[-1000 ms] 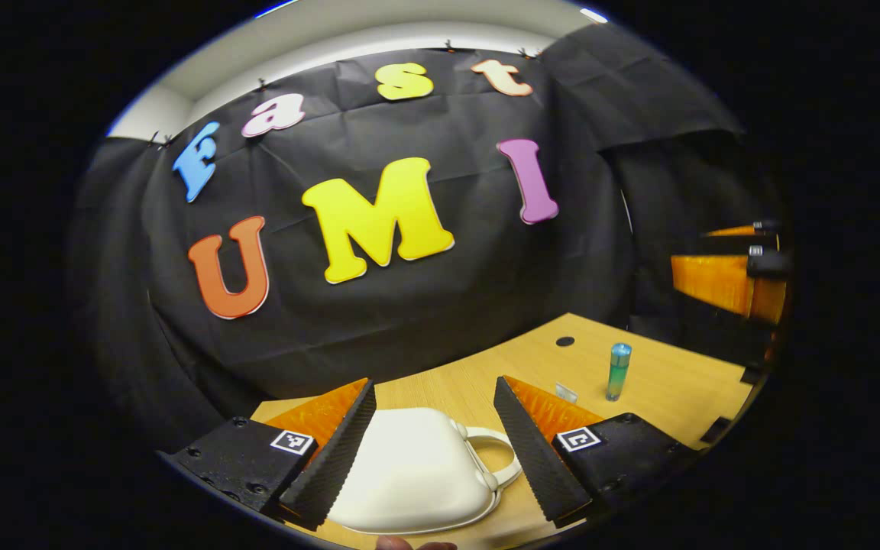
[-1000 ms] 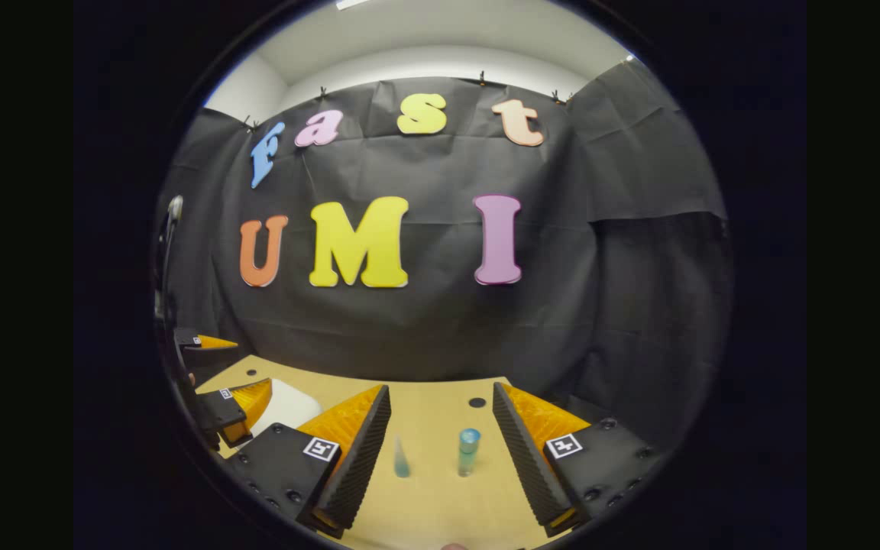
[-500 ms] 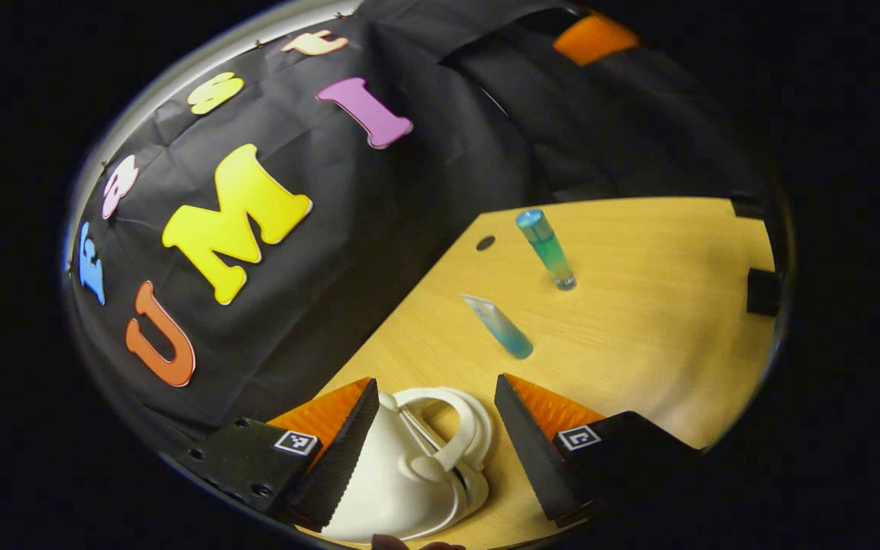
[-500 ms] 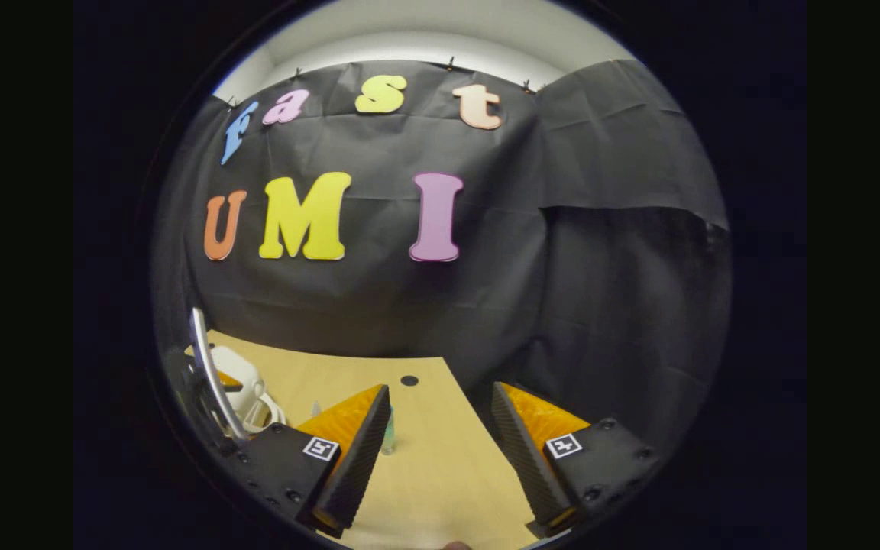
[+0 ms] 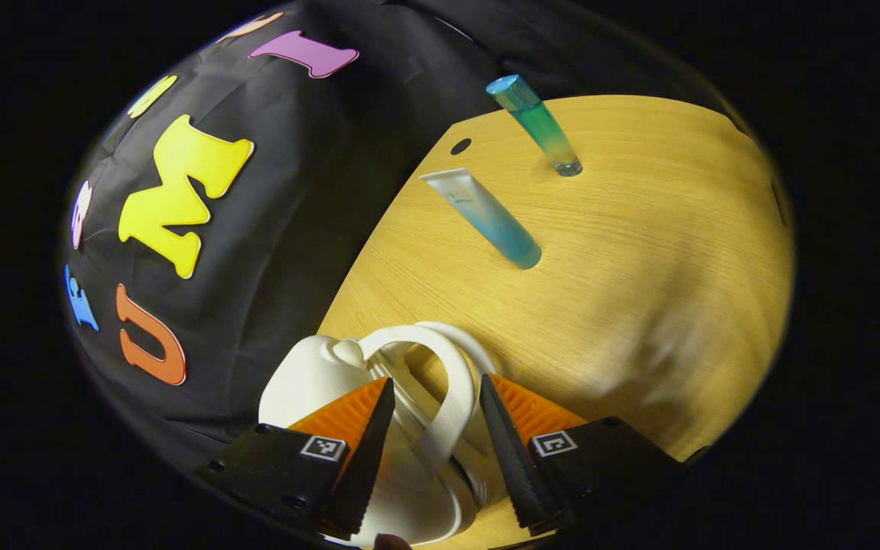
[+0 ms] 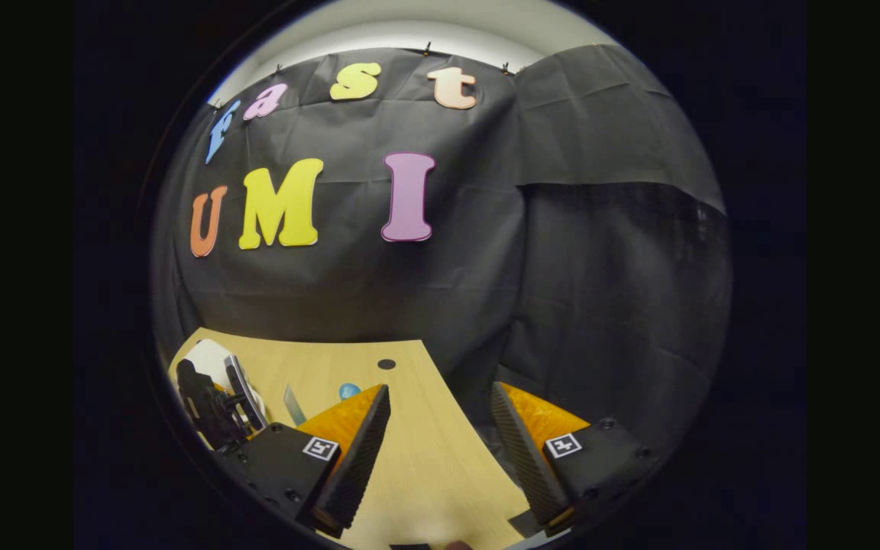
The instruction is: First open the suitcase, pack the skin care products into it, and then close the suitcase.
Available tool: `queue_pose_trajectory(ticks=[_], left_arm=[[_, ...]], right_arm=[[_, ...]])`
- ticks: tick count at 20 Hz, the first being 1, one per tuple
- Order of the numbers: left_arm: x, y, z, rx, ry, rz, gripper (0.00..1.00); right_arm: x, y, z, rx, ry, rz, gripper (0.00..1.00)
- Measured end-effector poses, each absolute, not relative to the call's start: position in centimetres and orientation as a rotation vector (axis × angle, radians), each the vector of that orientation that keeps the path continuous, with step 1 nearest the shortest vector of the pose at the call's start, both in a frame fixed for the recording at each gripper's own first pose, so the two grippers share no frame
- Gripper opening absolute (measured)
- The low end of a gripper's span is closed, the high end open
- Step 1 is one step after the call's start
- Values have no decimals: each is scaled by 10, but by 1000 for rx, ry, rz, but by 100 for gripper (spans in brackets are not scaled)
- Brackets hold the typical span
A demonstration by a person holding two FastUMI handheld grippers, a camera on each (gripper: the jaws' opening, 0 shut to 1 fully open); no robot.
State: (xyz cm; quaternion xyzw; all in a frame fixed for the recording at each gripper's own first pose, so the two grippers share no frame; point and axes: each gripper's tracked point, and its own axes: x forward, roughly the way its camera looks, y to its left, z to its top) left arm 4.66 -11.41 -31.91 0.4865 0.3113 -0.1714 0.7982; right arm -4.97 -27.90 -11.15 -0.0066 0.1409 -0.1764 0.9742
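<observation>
Tilted further, the left tool [image 5: 431, 451] straddles the suitcase handle [image 5: 451, 397], fingers apart; tube [image 5: 483, 218] and bottle [image 5: 535, 126] beyond.

In the left gripper view the gripper [image 5: 428, 451] sits low over a small white suitcase [image 5: 310, 378] on the wooden counter [image 5: 638, 260]. Its two fingers [image 5: 367, 458] stand apart on either side of the suitcase's curved white handle [image 5: 451, 382], which arches up between them; whether either finger touches the handle cannot be told. The view is tilted, so the counter slopes up to the right. Farther off on the counter stands a tube [image 5: 486, 218] on its blue cap, clear at the top. Beyond it stands a slim bottle [image 5: 535, 126], blue-green with a blue cap. A small dark hole [image 5: 461, 146] marks the counter near its far edge.
</observation>
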Motion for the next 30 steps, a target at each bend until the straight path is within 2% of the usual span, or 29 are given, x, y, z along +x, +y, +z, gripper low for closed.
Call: queue_pose_trajectory(ticks=[1,2,3,8,11,13,16,21,26,30], left_arm=[[46,-114,-323,1053,692,-366,63],[45,-112,-326,1068,714,-356,59],[46,-111,-323,1084,716,-342,49],[46,-121,-312,1044,714,-332,31],[43,-125,-291,980,693,-316,13],[36,-126,-260,913,657,-317,10],[51,-109,-185,815,521,-259,5],[62,-27,-88,538,409,-149,3],[68,89,-62,377,326,-37,3],[72,190,-78,257,313,87,2]], right_arm=[[-50,-280,-113,-9,284,-359,80],[-50,-281,-114,-3,284,-361,78],[-50,-281,-115,2,286,-362,78],[-53,-283,-116,13,281,-370,80],[-53,-277,-111,14,263,-362,80],[-47,-265,-106,12,253,-338,80],[-34,-239,-94,5,230,-284,80],[-9,-186,-72,7,186,-184,80],[1,-146,-53,-18,163,-132,80],[-3,-116,-49,-50,174,-106,80]])
